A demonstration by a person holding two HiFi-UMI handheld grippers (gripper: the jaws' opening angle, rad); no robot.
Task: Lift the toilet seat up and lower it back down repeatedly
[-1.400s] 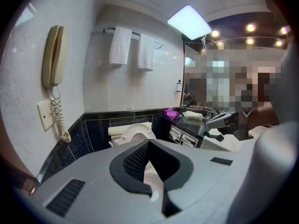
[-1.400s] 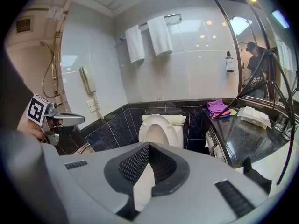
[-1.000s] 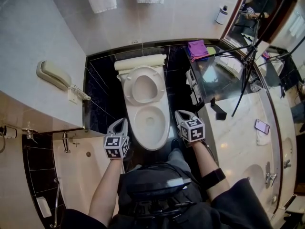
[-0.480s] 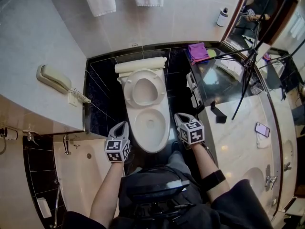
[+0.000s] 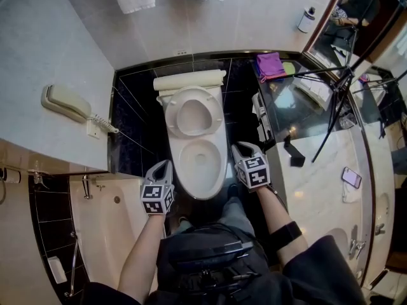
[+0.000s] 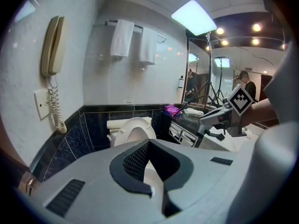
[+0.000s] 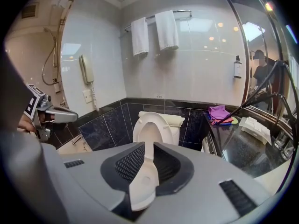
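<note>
Finding: the toilet seat [image 5: 193,114] stands raised, leaning back toward the wall, well ahead of both tongs. The bowl [image 5: 201,164] lies uncovered between them.

Your right tongs [image 5: 245,150] sit just beside the bowl's right rim. Their jaws have just been opening and are now slightly spread with nothing pinched; only the bowl and the raised seat show through the gap. Your left tongs [image 5: 162,166] sit off the bowl's left side, jaws pressed together at the tips and empty.

Assessment: the lift appears complete and the seat released, so the lowering step is due.

Requirement: carry one set of tongs forward and up to the seat's top edge and catch it. Tip it toward you past its balance point. Keep contact all the way down so the seat does not drop onto the bowl.
</note>
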